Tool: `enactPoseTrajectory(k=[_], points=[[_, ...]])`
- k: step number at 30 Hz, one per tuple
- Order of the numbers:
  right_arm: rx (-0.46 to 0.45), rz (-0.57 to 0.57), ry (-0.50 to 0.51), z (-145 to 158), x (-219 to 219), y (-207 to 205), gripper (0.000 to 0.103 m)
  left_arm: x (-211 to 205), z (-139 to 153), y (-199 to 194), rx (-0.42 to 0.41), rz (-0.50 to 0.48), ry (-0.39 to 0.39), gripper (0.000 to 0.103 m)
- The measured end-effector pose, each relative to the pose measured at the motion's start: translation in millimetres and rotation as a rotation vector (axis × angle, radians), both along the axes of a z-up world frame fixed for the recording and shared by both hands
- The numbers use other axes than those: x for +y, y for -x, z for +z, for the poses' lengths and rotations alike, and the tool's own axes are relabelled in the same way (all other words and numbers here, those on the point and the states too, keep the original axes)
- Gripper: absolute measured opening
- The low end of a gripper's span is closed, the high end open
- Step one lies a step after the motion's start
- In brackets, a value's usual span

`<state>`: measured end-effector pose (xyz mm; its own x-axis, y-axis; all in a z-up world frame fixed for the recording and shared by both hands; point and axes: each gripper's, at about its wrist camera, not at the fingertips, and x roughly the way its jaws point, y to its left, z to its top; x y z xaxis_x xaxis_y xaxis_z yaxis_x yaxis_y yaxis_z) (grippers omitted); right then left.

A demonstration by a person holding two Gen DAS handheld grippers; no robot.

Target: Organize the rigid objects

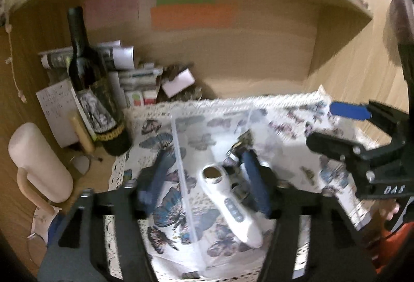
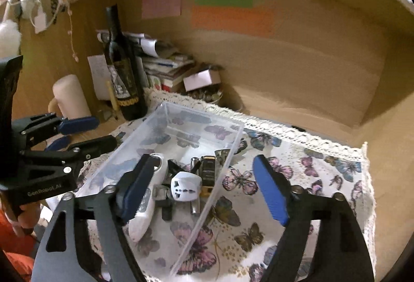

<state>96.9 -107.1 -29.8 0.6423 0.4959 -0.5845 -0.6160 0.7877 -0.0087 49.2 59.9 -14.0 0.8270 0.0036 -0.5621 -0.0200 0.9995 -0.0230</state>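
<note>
A clear plastic box (image 2: 234, 144) stands on a butterfly-print cloth (image 2: 297, 168). In it lie a white handheld device (image 1: 230, 207) with buttons, also in the right wrist view (image 2: 145, 207), a white travel adapter (image 2: 185, 186), a gold-and-black object (image 2: 208, 173) and several small dark and metal pieces. My left gripper (image 1: 204, 181) is open, its fingers straddling the box's left wall (image 1: 185, 183) above the device. My right gripper (image 2: 204, 191) is open and empty, its fingers straddling the box's right wall. Each gripper shows in the other's view: the right (image 1: 362, 131), the left (image 2: 69, 137).
A dark wine bottle (image 1: 93, 90) stands left of the cloth, also in the right wrist view (image 2: 124, 69). A cream cylinder (image 1: 38, 163), stacked papers and books (image 2: 165, 62), a small white box (image 2: 201, 78) and a wooden back wall (image 2: 284, 62) with coloured notes surround the area.
</note>
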Motion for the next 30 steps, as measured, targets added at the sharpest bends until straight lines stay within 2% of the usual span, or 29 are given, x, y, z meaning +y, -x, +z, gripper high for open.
enactPoseTrajectory(k=[2, 4, 6, 9, 15, 21, 30], points=[[-0.023, -0.015, -0.017, 5.0, -9.0, 8.7, 0.083, -6.6, 8.3, 9.6, -0.052, 0.009, -0.006, 0.079], [-0.048, -0.029, -0.037, 11.0, -19.3, 17.9, 0.084, -14.2, 16.0, 20.0, -0.109, 0.019, -0.02, 0.091], [-0.078, -0.048, -0.058, 16.3, -29.1, 26.0, 0.093, -20.0, 23.1, 29.1, -0.159, 0.025, -0.022, 0.1], [-0.131, -0.083, -0.094, 24.2, -43.0, 39.5, 0.103, -30.2, 33.1, 42.6, -0.229, 0.03, -0.029, 0.102], [-0.233, -0.133, -0.119, 36.2, -56.7, 63.7, 0.103, -43.4, 39.8, 55.1, -0.272, 0.02, -0.03, 0.103], [-0.275, -0.16, -0.158, 42.7, -68.0, 75.5, 0.103, -46.4, 44.4, 63.0, -0.296, 0.019, -0.015, 0.103], [-0.283, -0.171, -0.181, 45.6, -73.8, 82.2, 0.103, -49.4, 50.2, 71.7, -0.336, 0.015, -0.023, 0.103]])
